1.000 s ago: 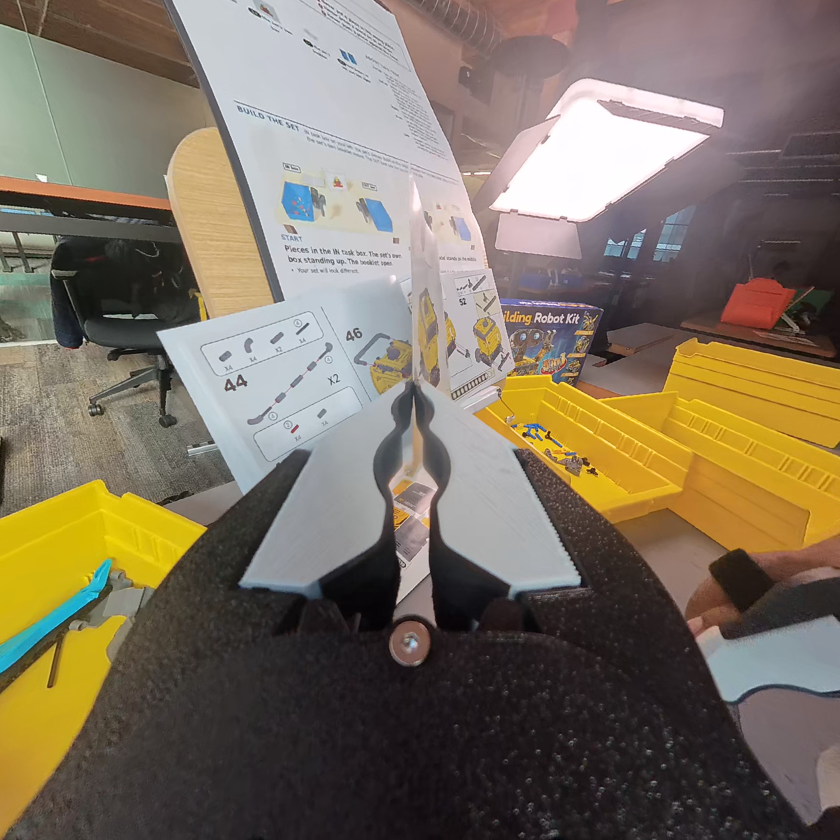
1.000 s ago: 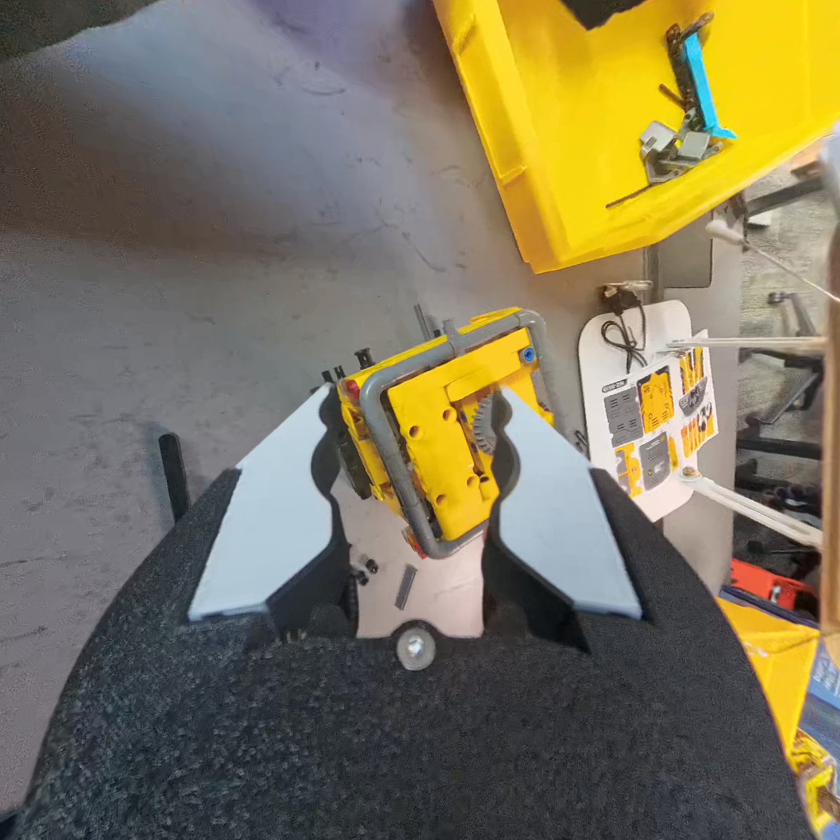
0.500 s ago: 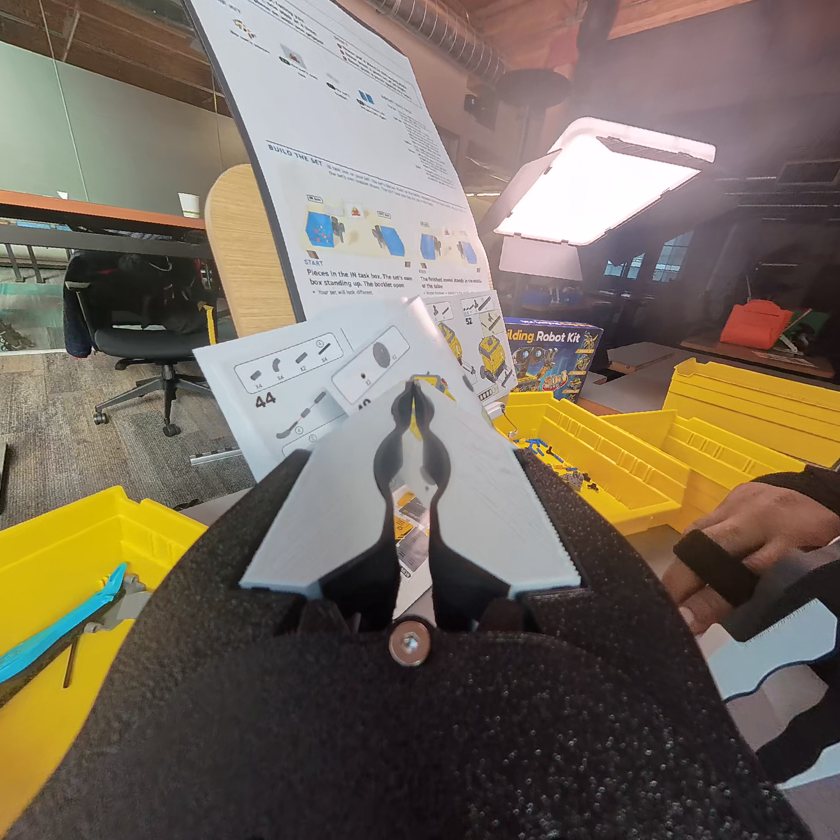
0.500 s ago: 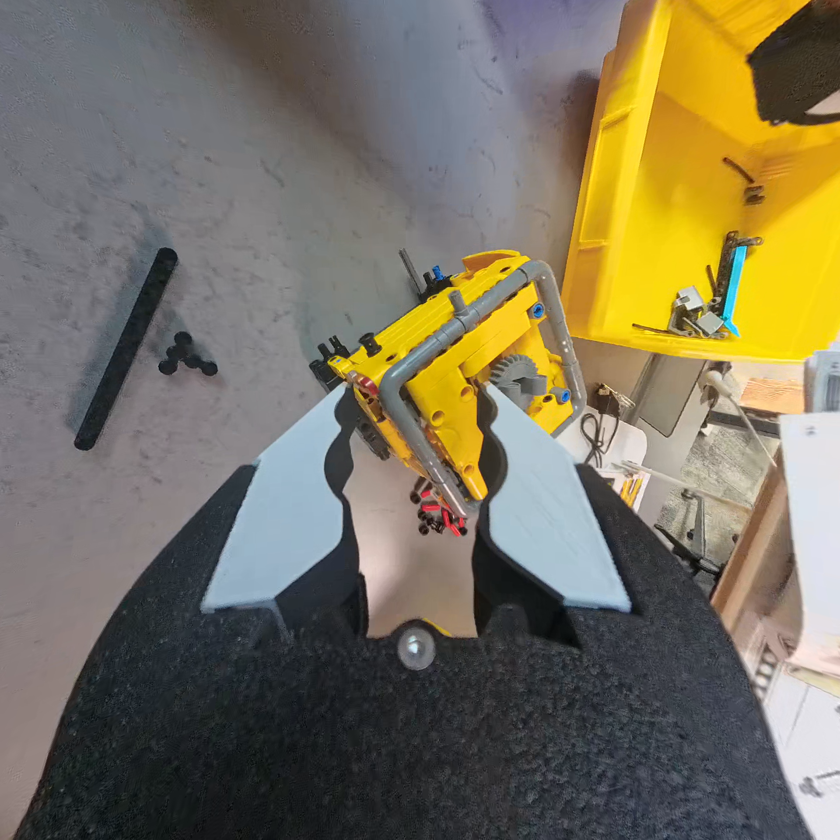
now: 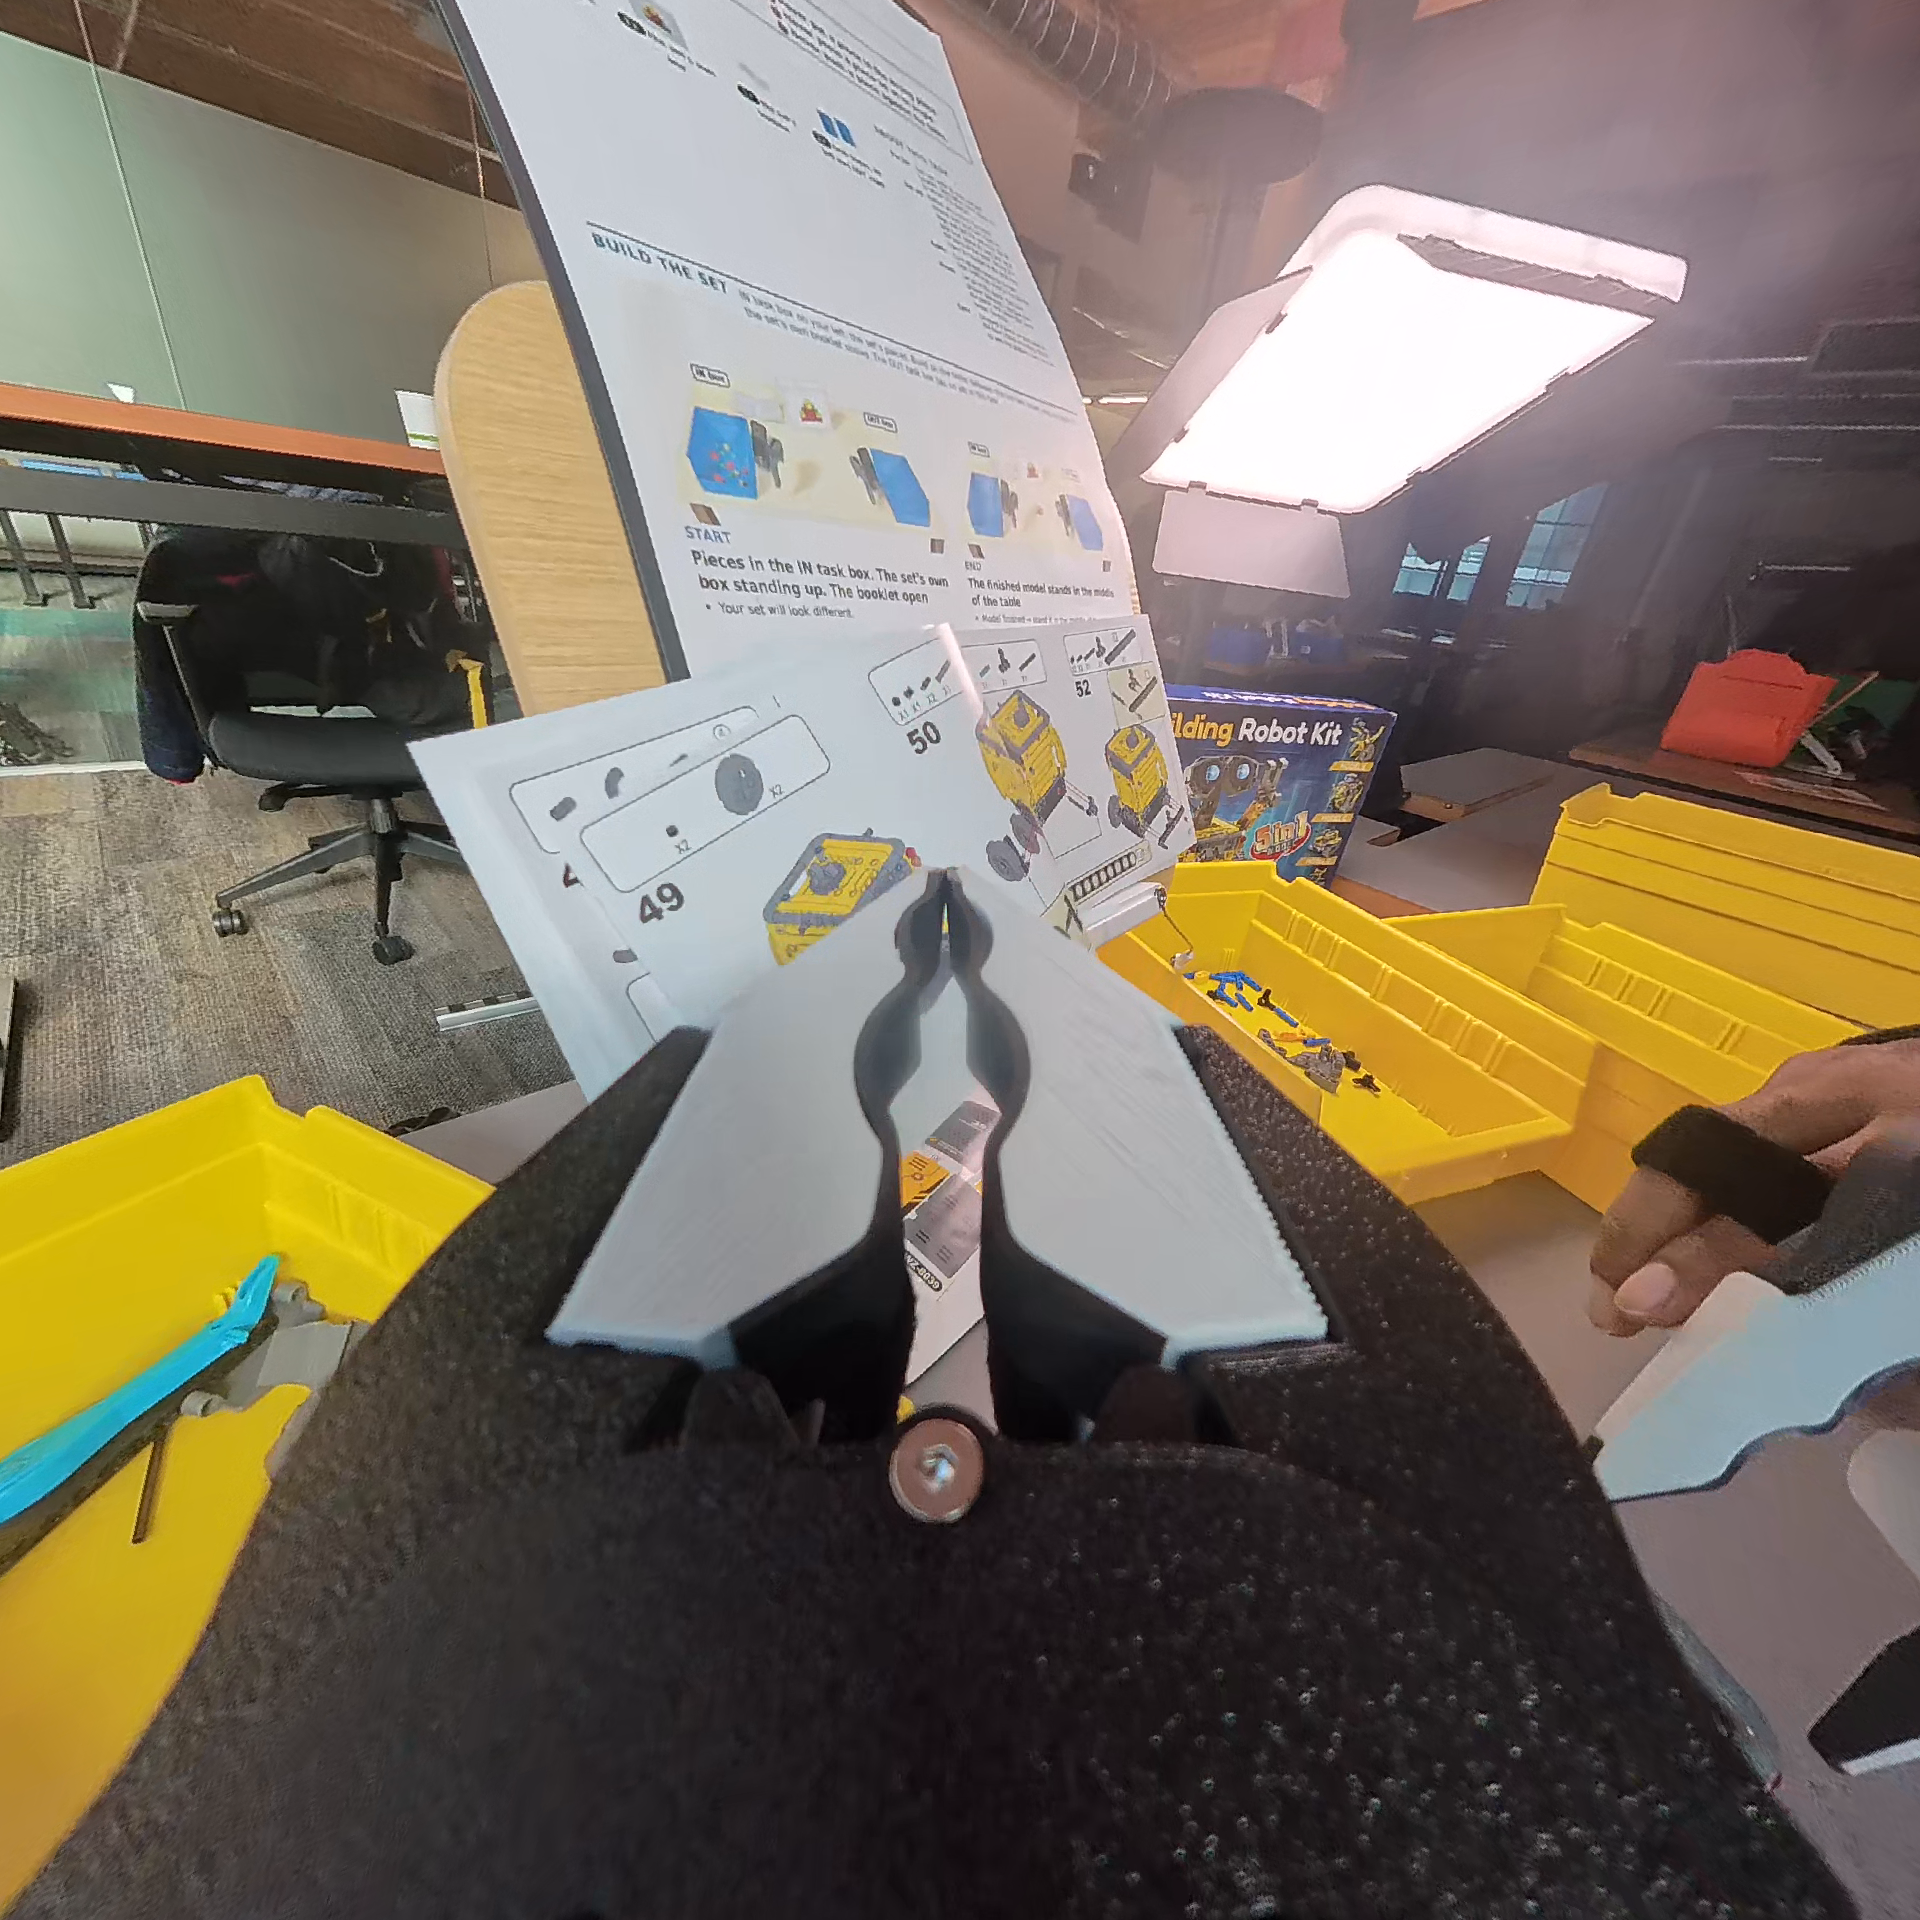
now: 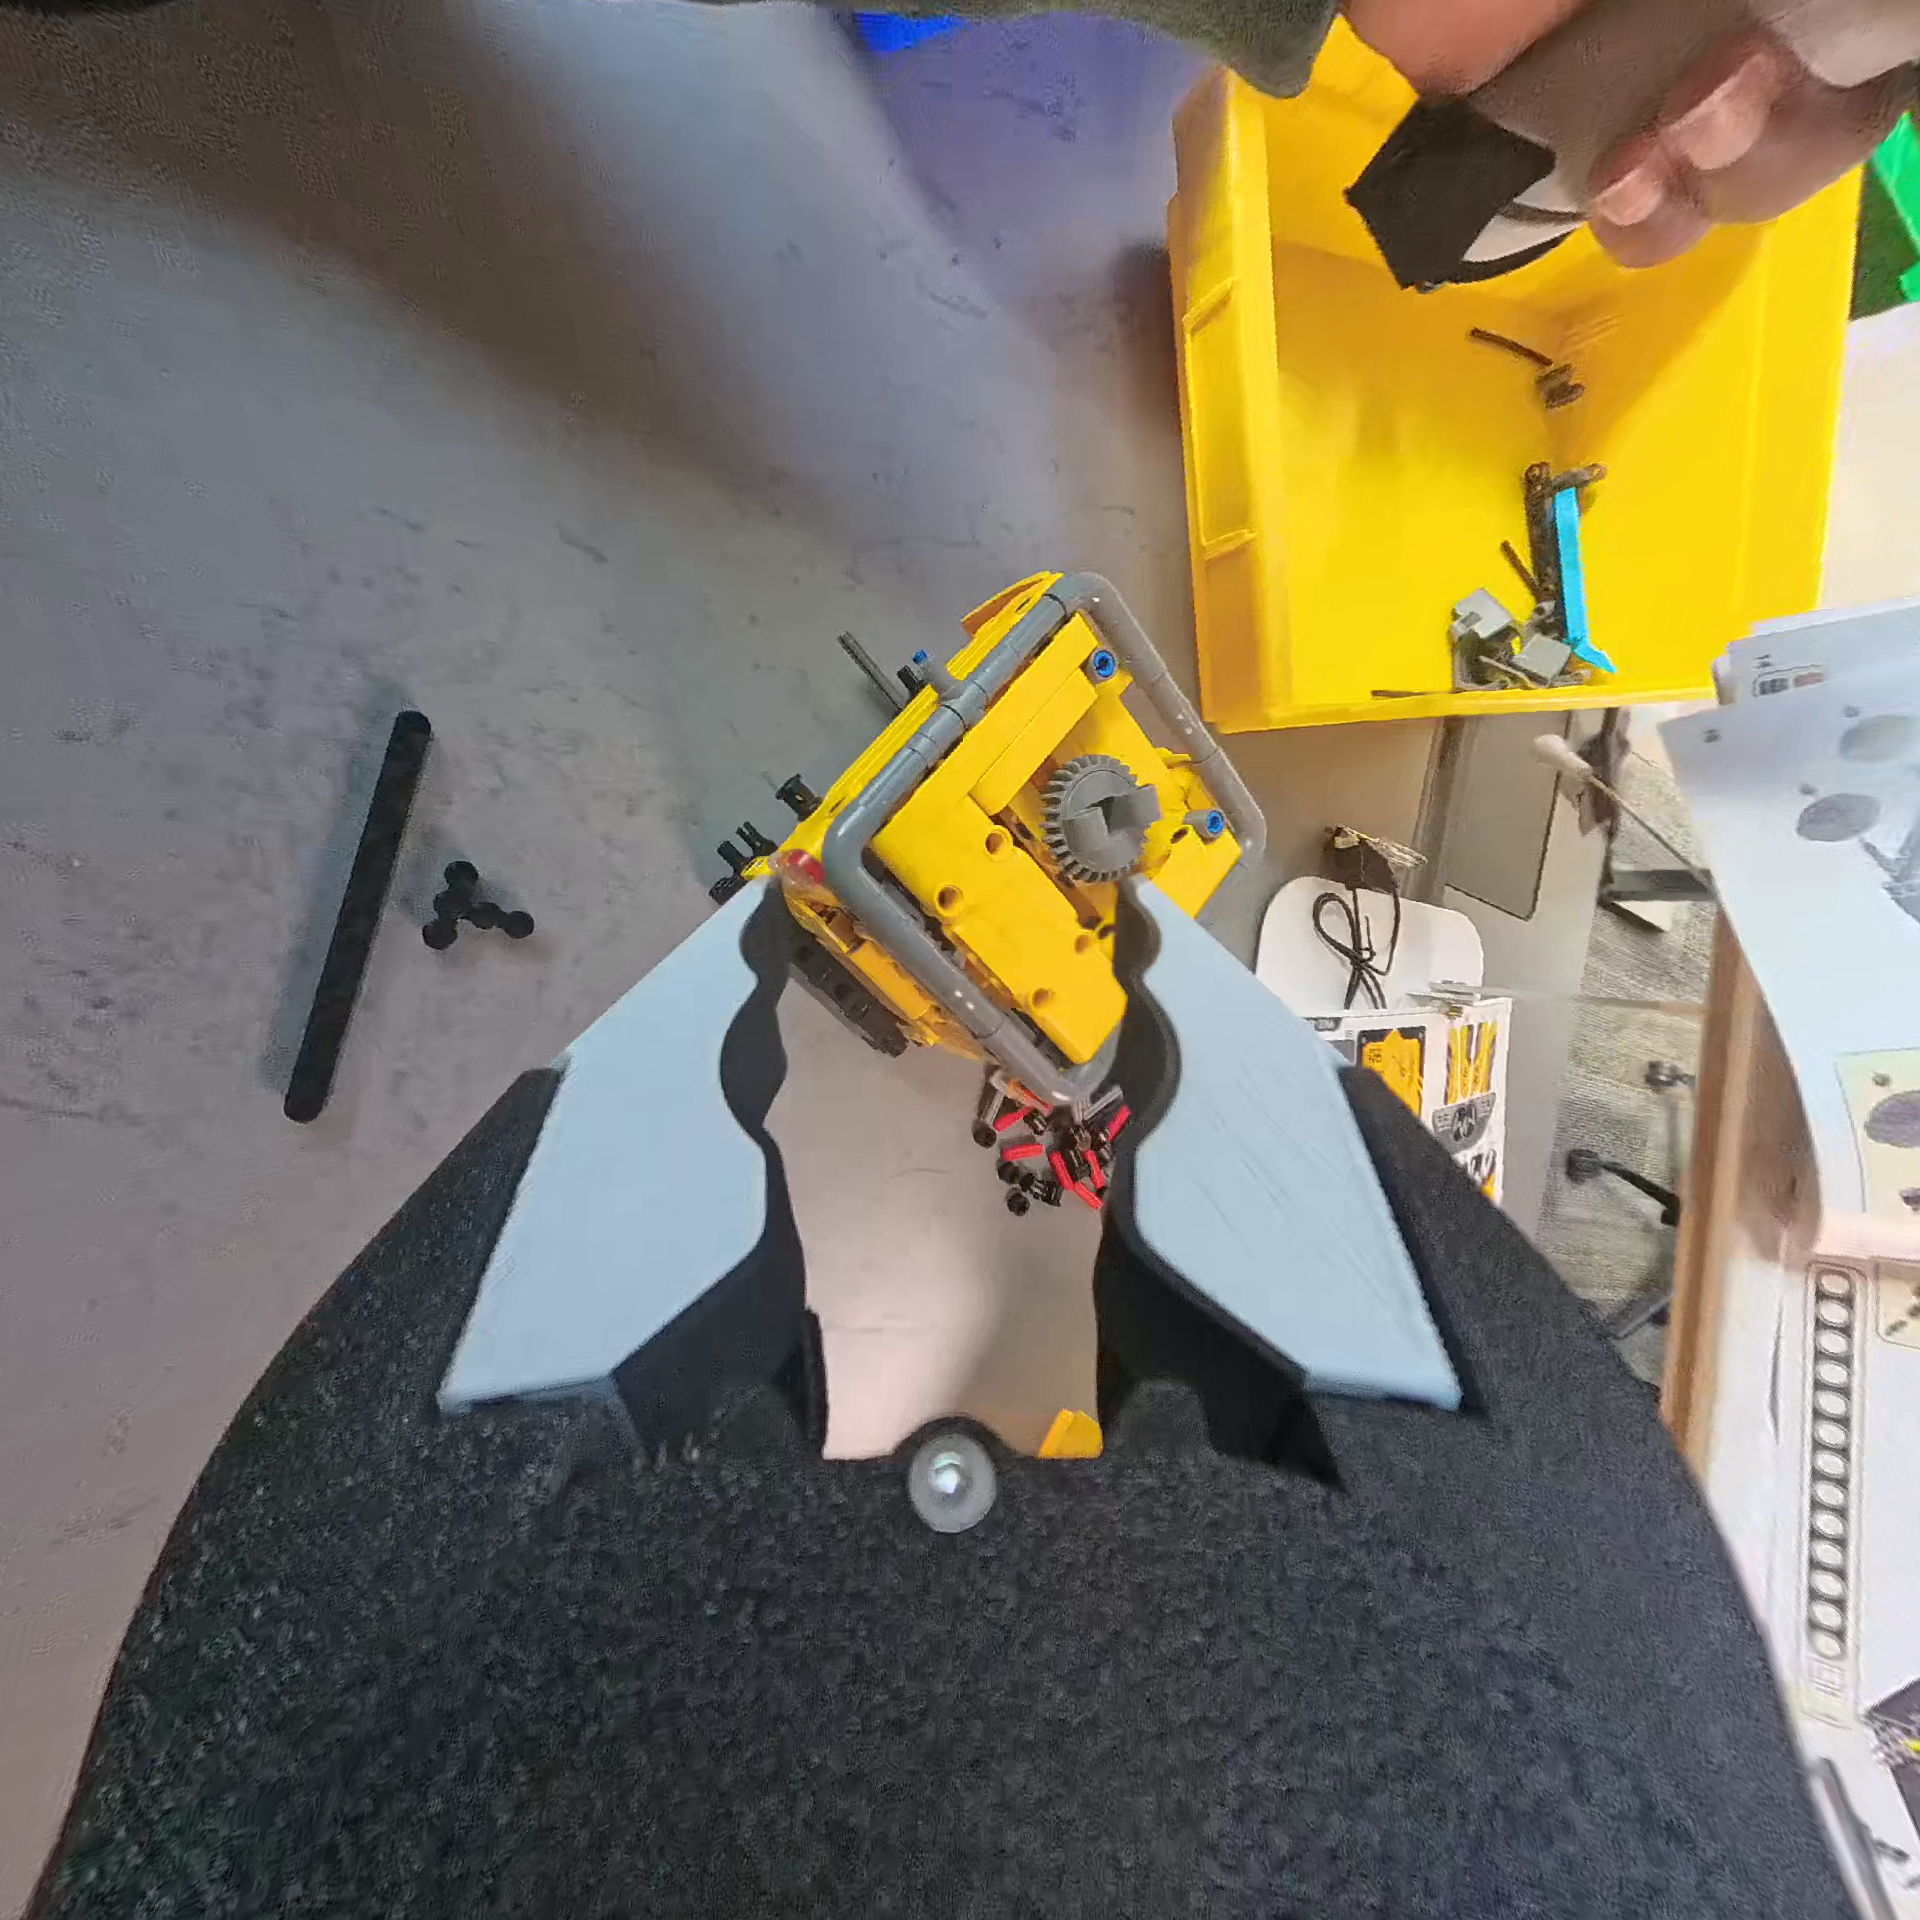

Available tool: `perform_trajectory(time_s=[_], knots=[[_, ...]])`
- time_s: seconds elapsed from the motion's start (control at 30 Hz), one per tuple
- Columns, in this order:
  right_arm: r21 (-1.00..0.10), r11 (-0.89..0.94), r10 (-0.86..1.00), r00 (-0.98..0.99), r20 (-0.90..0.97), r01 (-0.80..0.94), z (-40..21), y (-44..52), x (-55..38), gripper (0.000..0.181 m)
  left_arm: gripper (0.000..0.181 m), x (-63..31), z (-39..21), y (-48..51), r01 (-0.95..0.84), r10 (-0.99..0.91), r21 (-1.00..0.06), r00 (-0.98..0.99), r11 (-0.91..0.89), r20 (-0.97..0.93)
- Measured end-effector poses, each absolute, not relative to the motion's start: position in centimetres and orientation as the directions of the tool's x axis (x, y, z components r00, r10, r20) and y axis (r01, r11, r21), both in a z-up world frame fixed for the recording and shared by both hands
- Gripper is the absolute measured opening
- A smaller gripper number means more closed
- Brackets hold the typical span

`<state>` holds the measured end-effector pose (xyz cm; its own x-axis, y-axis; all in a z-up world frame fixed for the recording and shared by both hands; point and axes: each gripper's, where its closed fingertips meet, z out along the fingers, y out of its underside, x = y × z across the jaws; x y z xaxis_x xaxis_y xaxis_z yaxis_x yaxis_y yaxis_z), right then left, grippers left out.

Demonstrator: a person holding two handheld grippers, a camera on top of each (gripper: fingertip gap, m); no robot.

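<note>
**Q:** While both grippers are in shot, what does each one have?

**A:** Left gripper [image 5: 948,883]: tips pressed together with nothing visible between them, in front of an open booklet [image 5: 748,810] propped upright. Right gripper [image 6: 940,899]: jaws spread around a yellow block model [image 6: 997,862] with a grey frame and gear, clamping its sides, tilted over the table [image 6: 468,364].

**Q:** What is the surface like?

**A:** Grey and scuffed, mottled like concrete. On it lie a black beam [image 6: 358,914] and, just beside it, a few black pins [image 6: 473,909]. Small red and black pins [image 6: 1055,1153] sit under the model. A yellow bin [image 6: 1226,416] with loose parts stands at the table's edge; a hand [image 6: 1683,135] hangs above it. A sticker sheet [image 6: 1382,997] lies near.

**Q:** And the room?

**A:** Workshop-like. A tall instruction board [image 5: 831,343] rises behind the booklet, a bright lamp panel [image 5: 1392,353] glows to its right, more yellow bins [image 5: 1455,1018] and a kit box [image 5: 1278,769] stand beyond. An office chair [image 5: 312,717] sits on grey carpet.
</note>
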<state>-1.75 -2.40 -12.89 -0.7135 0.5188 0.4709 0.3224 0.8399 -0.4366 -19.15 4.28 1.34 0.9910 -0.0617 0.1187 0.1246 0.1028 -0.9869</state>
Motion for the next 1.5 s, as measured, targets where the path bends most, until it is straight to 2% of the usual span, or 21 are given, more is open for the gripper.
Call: perform_trajectory(time_s=[0.2,0.37,0.43,0.53,0.6,0.63,0.77,0.83,0.93,1.1,1.3,1.5], knots=[[-0.539,0.775,0.61,-0.612,0.503,0.329,-10.2,-1.0,-3.4,0.062,0.0,-19.3,0.7,4.6,0.128,-0.057,-0.988,0.991,0.087,0.124],[-0.609,0.724,0.69,-0.342,0.638,0.324,-5.9,3.9,-8.0,0.061,0.0,-19.9,-0.1,5.0,0.132,-0.032,-0.988,0.991,0.077,0.13],[-0.562,0.763,0.633,-0.197,0.748,0.318,-4.3,6.8,-10.0,0.064,0.0,-20.2,-0.5,5.1,0.131,-0.017,-0.989,0.991,0.071,0.13],[-0.366,0.861,0.401,-0.029,0.915,0.353,-3.5,10.8,-12.6,0.074,0.0,-20.8,-1.2,5.3,0.138,0.009,-0.989,0.99,0.062,0.139],[-0.271,0.89,0.279,0.034,0.96,0.366,-3.6,12.3,-13.9,0.076,0.005,-21.4,-1.7,5.4,0.152,0.027,-0.987,0.988,0.057,0.154],[-0.257,0.895,0.254,0.056,0.965,0.364,-3.8,12.8,-14.3,0.075,0.009,-21.8,-1.9,5.4,0.162,0.039,-0.985,0.986,0.055,0.164],[-0.299,0.895,0.271,0.129,0.954,0.331,-3.9,13.8,-15.0,0.063,0.032,-23.3,-2.7,5.4,0.221,0.06,-0.973,0.972,0.073,0.226],[-0.326,0.893,0.283,0.177,0.943,0.31,-3.5,14.2,-14.8,0.054,0.038,-23.2,-3.2,5.7,0.259,0.027,-0.963,0.965,0.069,0.261],[-0.385,0.879,0.333,0.217,0.918,0.28,-3.6,14.5,-14.2,0.049,0.043,-22.1,-3.6,6.4,0.343,-0.074,-0.938,0.938,0.054,0.339],[-0.437,0.867,0.378,0.258,0.889,0.238,-4.2,14.7,-13.3,0.043,0.038,-20.0,-4.0,7.4,0.411,-0.167,-0.911,0.901,0.032,0.401],[-0.524,0.827,0.458,0.299,0.838,0.203,-4.1,15.4,-12.6,0.041,0.0,-18.6,-4.3,7.8,0.342,-0.176,-0.939,0.927,0.03,0.331],[-0.58,0.795,0.51,0.319,0.799,0.18,-4.2,15.9,-12.6,0.04,0.0,-19.0,-4.3,7.6,0.275,-0.153,-0.961,0.952,0.042,0.266]])
